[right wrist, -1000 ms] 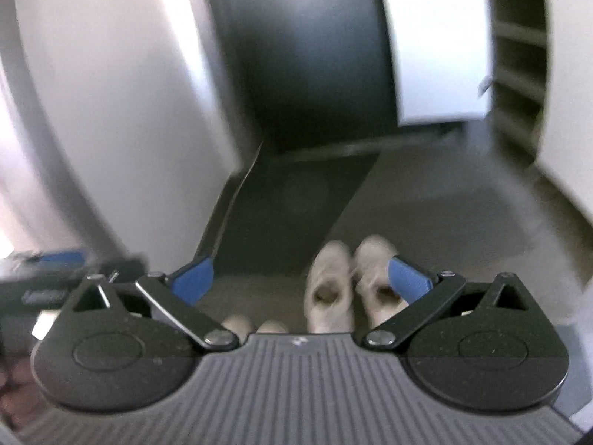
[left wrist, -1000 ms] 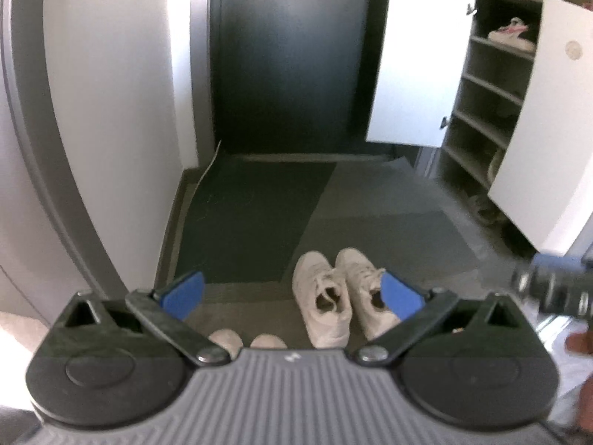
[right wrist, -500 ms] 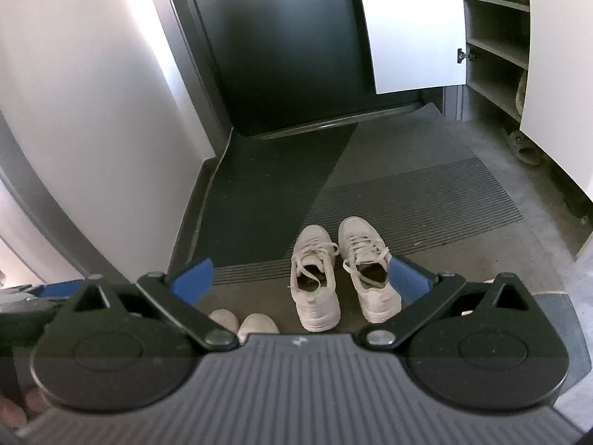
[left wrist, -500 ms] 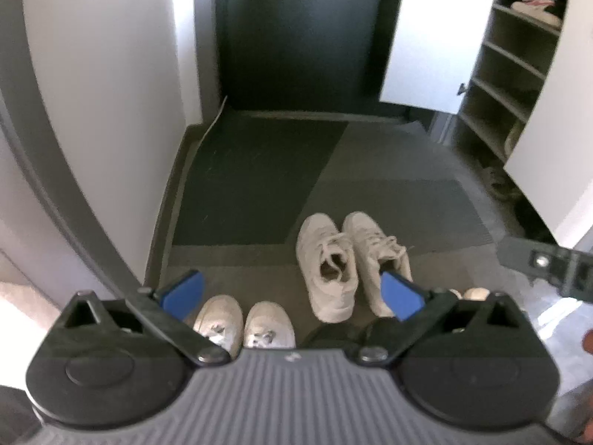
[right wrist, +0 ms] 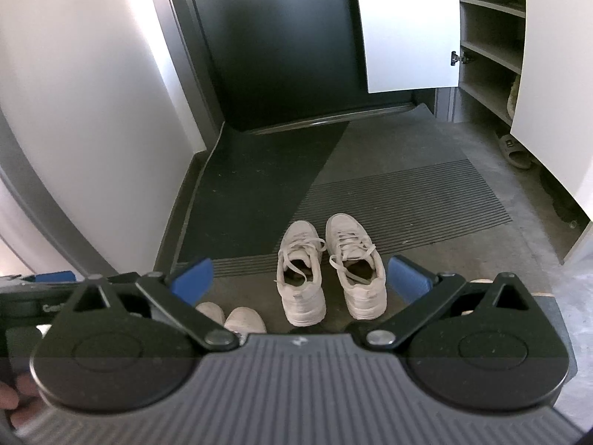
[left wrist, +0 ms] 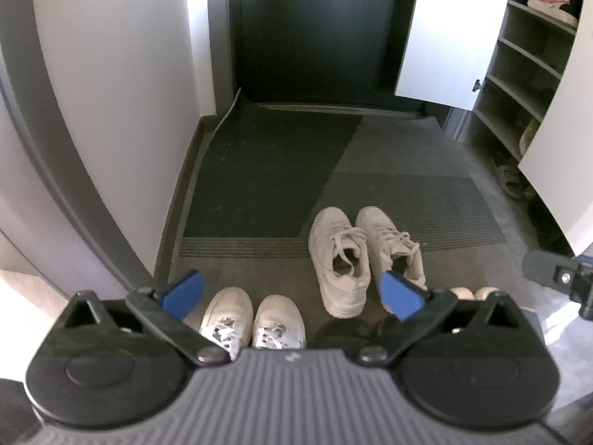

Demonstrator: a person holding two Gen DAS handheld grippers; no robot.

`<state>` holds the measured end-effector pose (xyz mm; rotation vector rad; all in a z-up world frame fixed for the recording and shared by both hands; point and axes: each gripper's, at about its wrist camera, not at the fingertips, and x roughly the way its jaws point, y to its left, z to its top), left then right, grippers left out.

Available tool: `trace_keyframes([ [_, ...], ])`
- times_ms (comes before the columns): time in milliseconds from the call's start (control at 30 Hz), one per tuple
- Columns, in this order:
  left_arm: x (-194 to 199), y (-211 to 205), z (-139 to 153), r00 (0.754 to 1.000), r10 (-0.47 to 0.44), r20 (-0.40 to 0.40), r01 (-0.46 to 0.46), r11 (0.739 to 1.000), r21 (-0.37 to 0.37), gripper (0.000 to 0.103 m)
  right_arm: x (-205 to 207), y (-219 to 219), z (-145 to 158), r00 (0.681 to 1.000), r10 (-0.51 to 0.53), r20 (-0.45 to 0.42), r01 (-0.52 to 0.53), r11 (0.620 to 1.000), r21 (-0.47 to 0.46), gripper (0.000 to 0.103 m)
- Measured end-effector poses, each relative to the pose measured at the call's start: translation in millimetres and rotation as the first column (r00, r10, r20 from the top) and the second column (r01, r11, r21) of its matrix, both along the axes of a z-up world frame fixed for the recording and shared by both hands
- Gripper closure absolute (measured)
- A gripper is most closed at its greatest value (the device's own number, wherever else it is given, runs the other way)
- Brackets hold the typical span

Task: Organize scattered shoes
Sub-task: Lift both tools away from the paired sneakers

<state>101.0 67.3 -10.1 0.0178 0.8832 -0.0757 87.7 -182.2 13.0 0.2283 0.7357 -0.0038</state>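
A pair of beige lace-up sneakers (left wrist: 365,256) (right wrist: 330,267) stands side by side on the dark entry mat, toes toward the door. Nearer to me, a white pair (left wrist: 252,315) (right wrist: 231,317) pokes out below the gripper body, and the toes of a third pale pair (left wrist: 474,292) show at the right in the left wrist view. My left gripper (left wrist: 291,291) hangs open above the white and beige pairs, holding nothing. My right gripper (right wrist: 300,276) is also open and empty, framing the beige pair from above.
An open shoe cabinet (left wrist: 533,74) (right wrist: 489,55) with white doors stands at the right; a pink-and-white shoe (left wrist: 552,5) sits on an upper shelf. Sandals (left wrist: 513,181) (right wrist: 515,150) lie at its foot. A dark door (left wrist: 315,29) closes the back, a white wall the left.
Both cameras have tilted down and steadied, so the shoes sit higher in view and the white pair shows more. The blur of a second ago is gone. Both grippers stay open.
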Motion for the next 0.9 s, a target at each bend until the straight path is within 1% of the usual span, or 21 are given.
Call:
trace_keyframes([
  [433, 1, 0, 1, 1.000, 0.001, -0.011, -0.001, 1.000, -0.013, 0.000, 3, 4, -2, 1.000, -0.001, -0.009, 0.000, 1.000, -0.018, 0.000],
  [533, 2, 2, 4, 1.000, 0.006, -0.005, -0.007, 1.000, -0.023, 0.000, 4, 3, -1, 1.000, -0.011, -0.006, 0.011, 1.000, -0.009, 0.000],
  [633, 1, 0, 7, 1.000, 0.010, 0.003, -0.010, 1.000, -0.029, 0.000, 4, 1, 2, 0.999, -0.051, 0.012, 0.050, 0.998, 0.024, 0.000],
  [733, 1, -5, 11, 1.000, 0.018, 0.012, -0.018, 0.999, -0.034, 0.000, 5, 1, 8, 0.992, -0.114, 0.048, 0.112, 0.993, 0.048, 0.000],
  [800, 6, -10, 12, 1.000, 0.022, 0.017, -0.022, 0.999, -0.025, 0.000, 8, 2, 14, 0.982, -0.172, 0.076, 0.165, 0.982, 0.091, 0.000],
  [833, 9, -12, 12, 0.999, 0.027, 0.020, -0.027, 0.999, -0.021, 0.000, 11, 2, 14, 0.976, -0.201, 0.081, 0.191, 0.975, 0.115, 0.000],
  [900, 23, -9, 14, 0.997, 0.076, 0.030, -0.076, 0.997, -0.012, 0.000, 22, 5, 9, 0.968, -0.244, 0.060, 0.234, 0.962, 0.137, 0.000],
])
